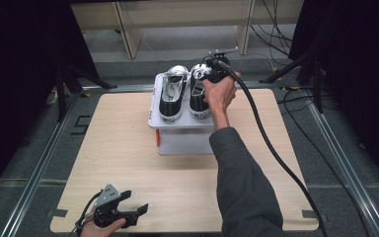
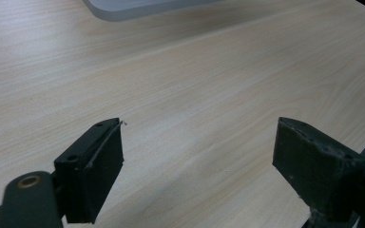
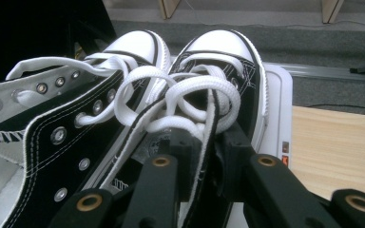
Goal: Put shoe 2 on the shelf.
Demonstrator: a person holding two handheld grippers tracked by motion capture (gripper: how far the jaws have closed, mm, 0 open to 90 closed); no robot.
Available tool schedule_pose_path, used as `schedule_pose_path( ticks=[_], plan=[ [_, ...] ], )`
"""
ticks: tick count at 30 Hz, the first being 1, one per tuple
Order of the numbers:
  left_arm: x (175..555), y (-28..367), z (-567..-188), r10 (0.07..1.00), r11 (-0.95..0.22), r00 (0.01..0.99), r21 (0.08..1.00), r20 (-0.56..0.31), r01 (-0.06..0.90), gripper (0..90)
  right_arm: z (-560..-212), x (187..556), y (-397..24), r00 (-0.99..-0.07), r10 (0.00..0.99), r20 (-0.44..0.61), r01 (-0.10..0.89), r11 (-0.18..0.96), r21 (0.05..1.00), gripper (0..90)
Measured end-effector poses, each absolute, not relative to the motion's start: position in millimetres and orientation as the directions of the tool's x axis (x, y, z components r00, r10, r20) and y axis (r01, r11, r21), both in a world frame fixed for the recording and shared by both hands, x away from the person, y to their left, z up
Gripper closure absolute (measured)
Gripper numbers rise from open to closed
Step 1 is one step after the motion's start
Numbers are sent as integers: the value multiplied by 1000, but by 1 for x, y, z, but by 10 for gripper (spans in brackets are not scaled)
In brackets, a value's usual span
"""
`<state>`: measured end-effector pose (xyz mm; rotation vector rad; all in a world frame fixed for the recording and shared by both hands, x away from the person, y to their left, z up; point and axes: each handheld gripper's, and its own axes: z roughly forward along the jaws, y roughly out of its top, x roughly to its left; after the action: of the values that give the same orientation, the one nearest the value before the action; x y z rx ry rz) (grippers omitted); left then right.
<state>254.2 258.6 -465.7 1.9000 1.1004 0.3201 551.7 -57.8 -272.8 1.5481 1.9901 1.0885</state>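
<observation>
Right gripper (image 3: pixel 204 156) pinches the right sneaker's (image 3: pixel 218 95) tongue, toe pointing straight ahead; left gripper (image 2: pixel 197 156) idles agape.

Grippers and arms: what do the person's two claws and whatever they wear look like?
Both claws are black with two blocky jaws and brass-coloured pivot rivets. The left claw carries a grey three-cornered plate and a thin black cable. The right claw trails a thick black cable over the table edge. The right arm wears a dark grey sleeve.

white box (image 1: pixel 185 138) on wooden table (image 1: pixel 128 163)
</observation>
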Motion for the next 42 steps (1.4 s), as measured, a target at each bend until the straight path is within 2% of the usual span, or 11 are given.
schedule_pose_path(
  ticks=[6, 8, 14, 18, 20, 21, 25, 28, 32, 37, 42],
  plan=[
    [254, 259, -466, 795, -205, 572, 799, -201, 566, 166, -272, 549, -59, -340, 929, 145, 642, 117, 758, 745],
    [253, 259, -467, 796, -204, 570, 797, -202, 568, 166, -270, 547, -59, -331, 926, 182, 663, 91, 743, 711],
    [253, 259, -467, 796, -197, 569, 800, -207, 567, 166, -261, 544, -68, -404, 903, 146, 617, 151, 772, 562],
    [254, 260, -468, 801, -194, 561, 794, -211, 576, 166, -253, 534, -77, -436, 882, 179, 623, 152, 767, 486],
    [254, 260, -468, 803, -204, 561, 790, -203, 578, 166, -251, 529, -83, -439, 878, 193, 639, 154, 754, 477],
    [254, 260, -468, 802, -203, 561, 791, -203, 577, 166, -251, 528, -87, -471, 867, 161, 606, 186, 773, 475],
    [254, 260, -468, 801, -190, 558, 793, -216, 579, 166, -251, 518, -99, -498, 842, 206, 602, 165, 782, 448],
    [254, 260, -468, 801, -191, 559, 795, -212, 575, 166, -247, 511, -104, -530, 834, 153, 573, 219, 790, 443],
    [256, 261, -468, 805, -205, 559, 791, -198, 576, 166, -243, 495, -107, -572, 806, 151, 548, 239, 801, 445],
    [257, 260, -469, 810, -203, 552, 788, -198, 582, 166, -246, 476, -118, -608, 792, 59, 512, 333, 792, 431],
    [259, 262, -470, 817, -198, 541, 785, -198, 587, 166, -259, 460, -136, -629, 770, 110, 533, 324, 781, 412]
  ],
)
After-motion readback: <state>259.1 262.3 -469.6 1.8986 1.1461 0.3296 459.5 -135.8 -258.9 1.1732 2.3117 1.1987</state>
